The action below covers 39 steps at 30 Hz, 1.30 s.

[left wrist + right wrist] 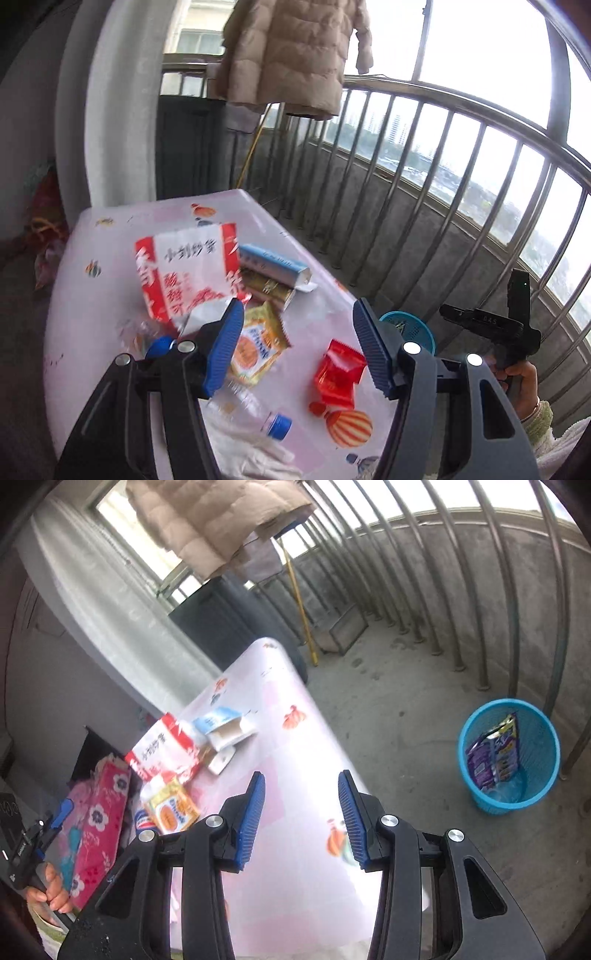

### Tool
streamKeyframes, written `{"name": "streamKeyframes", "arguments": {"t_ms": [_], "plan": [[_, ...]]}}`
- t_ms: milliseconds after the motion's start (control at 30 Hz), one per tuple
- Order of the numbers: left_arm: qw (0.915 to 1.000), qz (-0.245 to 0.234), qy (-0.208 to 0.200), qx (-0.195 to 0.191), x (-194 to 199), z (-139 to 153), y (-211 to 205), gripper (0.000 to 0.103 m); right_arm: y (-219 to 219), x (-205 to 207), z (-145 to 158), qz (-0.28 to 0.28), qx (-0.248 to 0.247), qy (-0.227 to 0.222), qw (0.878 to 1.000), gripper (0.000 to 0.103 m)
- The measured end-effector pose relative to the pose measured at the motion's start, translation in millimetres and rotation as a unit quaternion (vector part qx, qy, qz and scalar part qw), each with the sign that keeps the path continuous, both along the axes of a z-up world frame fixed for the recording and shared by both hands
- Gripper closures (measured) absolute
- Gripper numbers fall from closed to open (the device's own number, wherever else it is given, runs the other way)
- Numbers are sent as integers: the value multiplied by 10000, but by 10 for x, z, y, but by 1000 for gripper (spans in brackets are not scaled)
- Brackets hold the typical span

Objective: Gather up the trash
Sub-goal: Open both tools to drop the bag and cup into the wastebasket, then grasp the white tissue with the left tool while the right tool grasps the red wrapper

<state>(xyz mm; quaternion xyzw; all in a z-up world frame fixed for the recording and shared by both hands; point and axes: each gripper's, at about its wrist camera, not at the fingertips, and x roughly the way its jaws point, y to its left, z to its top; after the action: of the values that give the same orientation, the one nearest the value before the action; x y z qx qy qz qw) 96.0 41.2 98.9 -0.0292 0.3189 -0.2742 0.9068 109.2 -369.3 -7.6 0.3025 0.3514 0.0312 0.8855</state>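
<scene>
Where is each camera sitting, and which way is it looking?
Left wrist: sits on the left gripper, looking across the table at the red wrapper; the other hand shows.
Right wrist: sits on the right gripper, looking over the table edge toward the blue bin; a hand shows.
Both see the yellow packet, the table and the bin.

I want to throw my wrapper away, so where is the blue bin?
The blue bin stands on the concrete floor at the right of the right wrist view, off the table, near the railing bars, with a purple packet inside.
</scene>
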Motion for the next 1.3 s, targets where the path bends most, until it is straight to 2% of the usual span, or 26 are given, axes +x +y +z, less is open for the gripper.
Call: {"name": "streamKeyframes", "arguments": {"t_ms": [167, 367, 500, 733, 833, 967, 1133, 1300], "plan": [[9971, 535, 472, -262, -275, -398, 542, 44, 461, 100, -33, 667, 82, 251, 9974, 62], [9901, 786, 1053, -502, -337, -830, 705, 49, 889, 119, -181, 1192, 344, 730, 9896, 62], [9845, 759, 1425, -689, -263, -1068, 688, 50, 989, 170, -280, 1256, 501, 927, 9865, 62], [9831, 790, 1652, -64, -101, -1383, 505, 50, 1052, 320, -464, 1147, 875, 1293, 9811, 62], [9817, 829, 1702, 208, -66, -1477, 459, 53, 1064, 368, -525, 1110, 1023, 1385, 9788, 62], [9789, 873, 1817, 340, -48, -1570, 449, 60, 1073, 412, -592, 1059, 1171, 1448, 9768, 62], [9787, 937, 1777, 411, -44, -1583, 464, 70, 1099, 453, -616, 1025, 1232, 1406, 9770, 62], [9785, 1006, 1737, 468, -45, -1592, 499, 80, 1205, 484, -603, 1072, 912, 1365, 9806, 66]]}}
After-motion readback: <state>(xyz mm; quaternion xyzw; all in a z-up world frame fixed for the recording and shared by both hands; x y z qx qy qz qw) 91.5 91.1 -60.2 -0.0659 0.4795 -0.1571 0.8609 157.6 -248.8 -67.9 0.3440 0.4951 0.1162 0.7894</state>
